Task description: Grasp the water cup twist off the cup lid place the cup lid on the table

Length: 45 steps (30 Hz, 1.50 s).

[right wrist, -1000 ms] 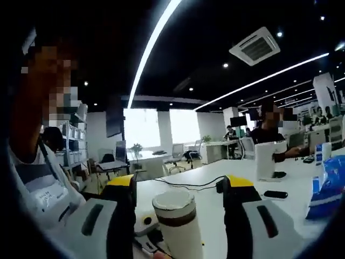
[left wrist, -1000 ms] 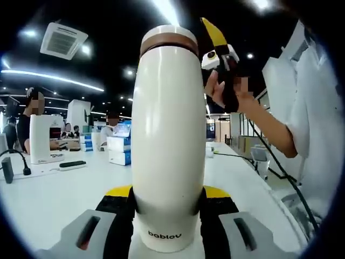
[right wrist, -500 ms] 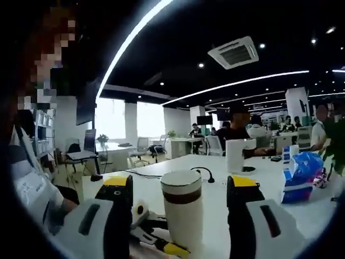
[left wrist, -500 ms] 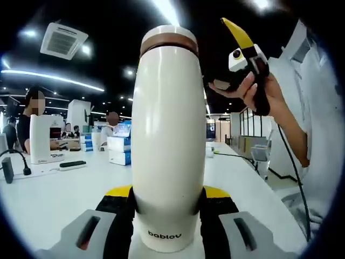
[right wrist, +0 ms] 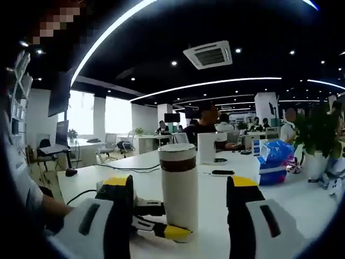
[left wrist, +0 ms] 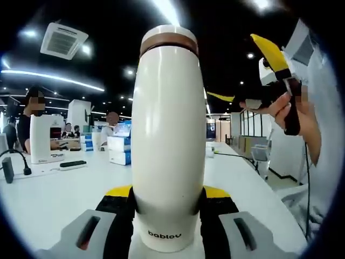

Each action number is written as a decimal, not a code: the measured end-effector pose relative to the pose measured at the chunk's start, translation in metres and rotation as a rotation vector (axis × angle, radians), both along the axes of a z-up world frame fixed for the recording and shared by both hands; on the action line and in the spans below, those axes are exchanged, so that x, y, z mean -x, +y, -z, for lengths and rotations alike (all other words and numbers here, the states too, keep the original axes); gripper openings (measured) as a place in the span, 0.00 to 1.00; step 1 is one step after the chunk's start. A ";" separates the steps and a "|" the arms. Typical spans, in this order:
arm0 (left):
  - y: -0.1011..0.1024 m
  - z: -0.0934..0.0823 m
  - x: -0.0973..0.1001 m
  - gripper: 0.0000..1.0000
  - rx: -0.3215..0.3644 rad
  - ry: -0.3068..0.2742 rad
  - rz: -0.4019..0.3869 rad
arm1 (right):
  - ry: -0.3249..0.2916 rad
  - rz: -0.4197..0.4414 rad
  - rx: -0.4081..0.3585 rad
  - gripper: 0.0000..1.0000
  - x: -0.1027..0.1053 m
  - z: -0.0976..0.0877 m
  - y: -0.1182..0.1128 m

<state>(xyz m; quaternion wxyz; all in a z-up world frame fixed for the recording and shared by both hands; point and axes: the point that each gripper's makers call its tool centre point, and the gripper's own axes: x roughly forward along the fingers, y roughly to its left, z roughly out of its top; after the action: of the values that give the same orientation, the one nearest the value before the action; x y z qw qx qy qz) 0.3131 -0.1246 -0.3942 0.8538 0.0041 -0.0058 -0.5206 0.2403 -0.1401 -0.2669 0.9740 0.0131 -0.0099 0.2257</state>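
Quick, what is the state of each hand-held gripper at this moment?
Left hand-held gripper: shut on the water cup, lid still on.
Right hand-held gripper: open, its jaws on either side of the cup, holding nothing.

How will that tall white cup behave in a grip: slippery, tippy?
The cup looks smooth and glossy, so probably slippery between the left gripper's jaws. Tall and narrow, it likely tips easily if nudged near its brown-banded lid. It seems rigid.

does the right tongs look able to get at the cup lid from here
Probably yes. The right tongs are open, and the cup stands between their tips, its lid bare on top. The left tongs grip only its base.
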 end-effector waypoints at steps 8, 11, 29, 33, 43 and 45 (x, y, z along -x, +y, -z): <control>0.000 0.000 0.000 0.48 -0.001 0.000 0.000 | 0.001 -0.013 0.024 0.71 -0.013 -0.001 0.011; 0.000 0.000 0.000 0.48 -0.001 0.000 0.000 | -0.012 -0.031 0.024 0.72 -0.022 -0.005 0.019; 0.000 0.000 -0.001 0.48 -0.002 0.001 0.002 | -0.075 -0.013 0.020 0.66 -0.065 -0.032 0.031; 0.000 0.000 -0.001 0.48 -0.002 0.001 0.002 | -0.079 -0.010 0.022 0.61 -0.069 -0.033 0.033; -0.001 0.000 0.000 0.48 -0.003 0.001 0.003 | -0.068 -0.013 0.024 0.54 -0.072 -0.030 0.034; -0.001 0.000 0.001 0.48 -0.003 0.001 0.003 | -0.070 -0.018 0.032 0.53 -0.072 -0.031 0.036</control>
<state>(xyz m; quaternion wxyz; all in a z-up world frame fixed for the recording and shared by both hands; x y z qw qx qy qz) 0.3124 -0.1253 -0.3941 0.8530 0.0051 -0.0048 -0.5219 0.3121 -0.1041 -0.2360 0.9711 -0.0101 -0.0405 0.2349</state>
